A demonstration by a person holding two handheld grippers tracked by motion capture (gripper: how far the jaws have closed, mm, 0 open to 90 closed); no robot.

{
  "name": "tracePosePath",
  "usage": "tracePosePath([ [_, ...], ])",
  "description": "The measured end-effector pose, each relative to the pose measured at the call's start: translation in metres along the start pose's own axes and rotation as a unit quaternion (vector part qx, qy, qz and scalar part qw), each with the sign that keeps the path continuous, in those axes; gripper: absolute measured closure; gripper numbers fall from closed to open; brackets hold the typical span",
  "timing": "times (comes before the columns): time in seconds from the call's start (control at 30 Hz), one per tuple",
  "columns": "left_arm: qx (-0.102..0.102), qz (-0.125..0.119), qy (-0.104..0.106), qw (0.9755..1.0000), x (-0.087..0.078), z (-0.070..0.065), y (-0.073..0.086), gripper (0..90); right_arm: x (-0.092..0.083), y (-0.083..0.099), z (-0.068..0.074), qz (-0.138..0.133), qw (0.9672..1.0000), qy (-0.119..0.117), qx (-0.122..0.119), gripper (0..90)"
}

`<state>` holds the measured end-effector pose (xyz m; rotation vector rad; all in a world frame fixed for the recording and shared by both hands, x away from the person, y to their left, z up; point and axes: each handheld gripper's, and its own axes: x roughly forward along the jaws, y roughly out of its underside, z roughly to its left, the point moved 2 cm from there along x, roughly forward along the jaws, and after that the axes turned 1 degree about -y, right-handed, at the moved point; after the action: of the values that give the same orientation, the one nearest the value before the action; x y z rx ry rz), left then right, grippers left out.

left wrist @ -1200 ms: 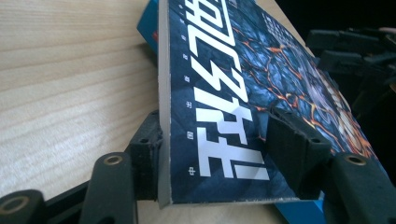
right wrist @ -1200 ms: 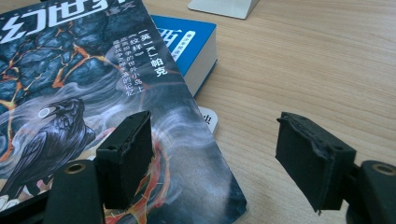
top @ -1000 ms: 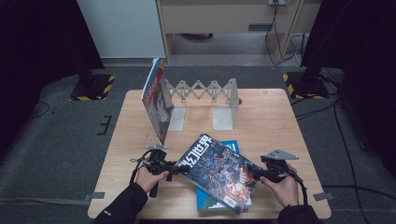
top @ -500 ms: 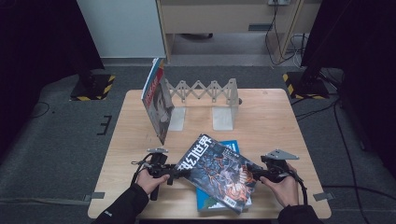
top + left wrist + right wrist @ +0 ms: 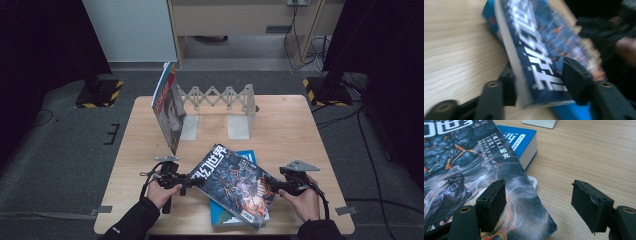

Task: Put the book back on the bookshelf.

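Note:
A dark magazine [image 5: 235,185] with white Chinese title lettering lies askew on a blue book [image 5: 226,218] at the table's front middle. My left gripper [image 5: 197,181] is at the magazine's left corner. In the left gripper view, which is blurred, its jaws [image 5: 541,85] have just been closing, and the pads sit against the magazine [image 5: 536,57] from below and on the cover. My right gripper [image 5: 274,187] is at the magazine's right corner. Its jaws [image 5: 540,205] stand apart, one over the cover [image 5: 474,170] and one over bare wood, with the blue book [image 5: 517,140] beyond.
An expanding white book rack [image 5: 220,97] stands at the back middle of the wooden table [image 5: 300,130]. An upright book [image 5: 167,112] leans at the rack's left end. Cables and black-and-yellow stand feet [image 5: 97,92] lie on the floor around the table.
The left hand has shifted slightly at the magazine's left corner. The magazine, the blue book and the right hand stand as before.

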<state>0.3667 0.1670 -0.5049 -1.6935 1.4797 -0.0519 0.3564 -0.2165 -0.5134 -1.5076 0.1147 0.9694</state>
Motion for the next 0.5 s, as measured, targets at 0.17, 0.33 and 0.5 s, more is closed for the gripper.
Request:
tracePosePath([
  [0.17,-0.003,-0.007,0.001,1.0000,-0.003,-0.010,-0.003,55.4,0.000,0.001,-0.002,-0.002,1.0000,0.002,0.001,28.2],
  [0.33,-0.020,-0.008,0.009,0.9997,-0.004,-0.011,-0.006,61.3,0.000,0.001,-0.002,-0.002,1.0000,0.001,0.004,28.2],
  [0.5,-0.037,-0.011,0.009,0.9992,-0.007,-0.015,-0.010,65.9,0.000,0.001,-0.003,-0.004,0.9999,-0.003,0.011,28.2],
])
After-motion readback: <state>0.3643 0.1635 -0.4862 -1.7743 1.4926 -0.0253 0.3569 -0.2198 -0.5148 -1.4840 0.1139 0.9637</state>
